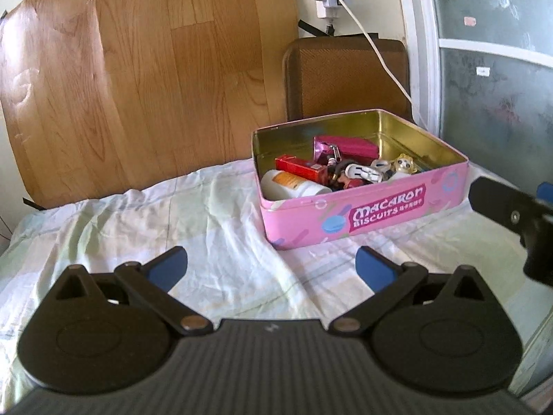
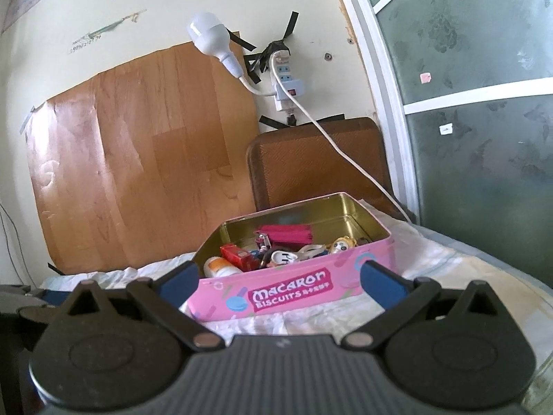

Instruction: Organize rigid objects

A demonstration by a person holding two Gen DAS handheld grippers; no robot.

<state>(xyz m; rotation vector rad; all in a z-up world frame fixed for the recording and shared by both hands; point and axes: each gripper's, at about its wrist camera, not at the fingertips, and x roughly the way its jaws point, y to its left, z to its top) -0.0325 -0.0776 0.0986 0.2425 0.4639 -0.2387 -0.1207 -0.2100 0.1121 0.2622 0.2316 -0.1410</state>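
Left gripper [image 1: 271, 264] is standing with jaws spread wide, blue pads [image 1: 169, 266] apart and nothing between them, hovering over the pale crumpled sheet [image 1: 138, 214] that is covering the surface; whether that surface is a bed or a table cannot be told. Right gripper [image 2: 280, 278] is likewise gaping fully, empty, its pads flanking the view of the tin's front wall without touching it. In the left wrist view a black finger of the right gripper is showing at the right edge, near the tin's corner. Just beyond both grippers, the pink tin [image 1: 373, 214], lettered "Macaron Biscuits", is sitting lidless on the sheet, gold inside. Inside it, the rigid objects are lying jumbled toward the front: a white bottle [image 1: 293, 186] on its side at the front left, a red box [image 1: 300, 167] behind it, a magenta case [image 1: 349, 147] toward the back, small white figurines [image 1: 401, 165] at the right, plus smaller bits too tangled to identify. Behind the tin, a brown chair back [image 1: 345, 76] is standing. Farther back, a wood-grain sheet [image 1: 145, 76] is taped to the wall, a white power strip [image 2: 287, 86] is hanging with a white cable [image 2: 345, 152] trailing down, and a bulb [image 2: 207, 34] is plugged beside it. A frosted glass panel [image 2: 484, 121] is filling the right.
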